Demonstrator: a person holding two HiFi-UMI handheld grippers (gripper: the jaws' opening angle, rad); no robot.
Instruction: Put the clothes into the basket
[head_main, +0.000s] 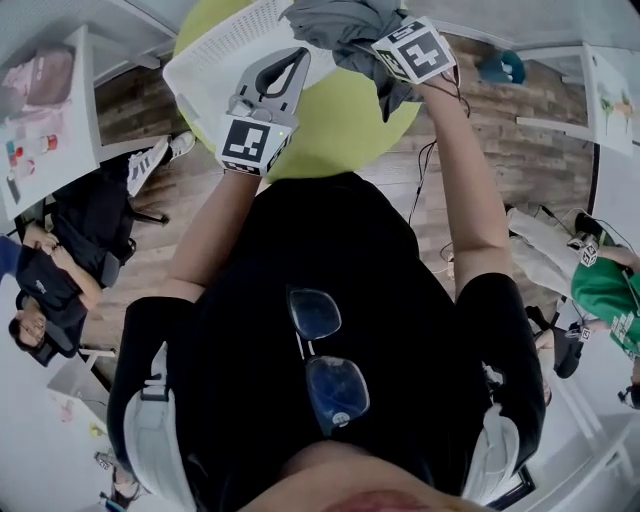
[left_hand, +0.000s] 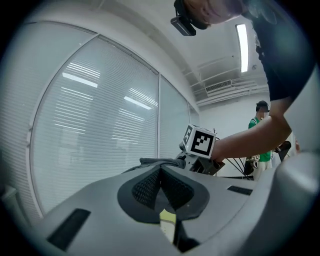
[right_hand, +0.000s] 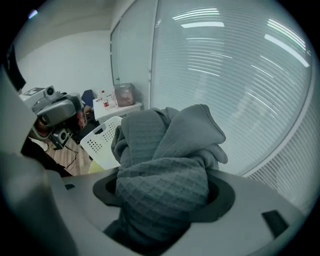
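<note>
A grey waffle-knit cloth hangs bunched at the top of the head view, above a round yellow-green table. My right gripper is shut on the cloth. In the right gripper view the cloth fills the space between the jaws and hides the pads. The white perforated basket sits on the table's left side, and shows below the cloth as the basket. My left gripper is held beside the basket, its tips together and nothing in them. From the left gripper I see the cloth.
White tables stand at the left and the right. Seated people are at the left and a person in green at the right. Cables trail over the wooden floor. Window blinds lie ahead.
</note>
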